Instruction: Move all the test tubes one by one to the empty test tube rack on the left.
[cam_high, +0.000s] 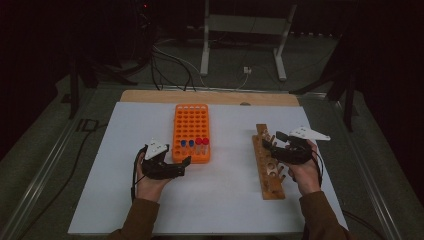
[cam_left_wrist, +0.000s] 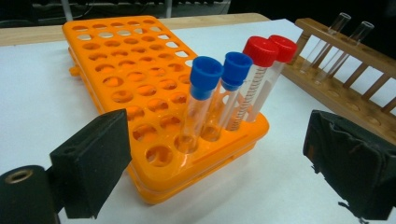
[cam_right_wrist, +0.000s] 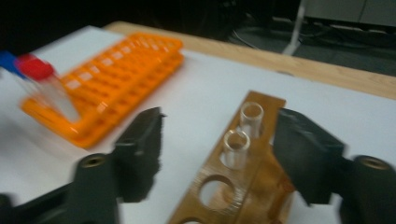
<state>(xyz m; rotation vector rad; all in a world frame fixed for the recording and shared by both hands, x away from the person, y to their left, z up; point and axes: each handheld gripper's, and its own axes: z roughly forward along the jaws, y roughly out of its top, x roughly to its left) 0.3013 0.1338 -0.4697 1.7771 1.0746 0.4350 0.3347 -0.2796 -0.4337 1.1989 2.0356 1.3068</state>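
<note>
On the white surface (cam_high: 120, 200), the left hand-held gripper (cam_high: 186, 161) stood open and empty beside the orange rack (cam_high: 190, 131) holding four capped tubes (cam_left_wrist: 233, 88). The right hand-held gripper (cam_right_wrist: 217, 154), jaws apart, straddled two uncapped glass tubes (cam_right_wrist: 236, 147) in the wooden rack (cam_high: 267, 165); next, probably, closing on one.

No readable text, label, brand or number turns up anywhere here, and the one thing close to it is a run of fine graduation marks, too small to read, down the clear plastic red-capped tube (cam_left_wrist: 252, 88) standing in the orange plastic tube rack (cam_left_wrist: 121, 79).
</note>
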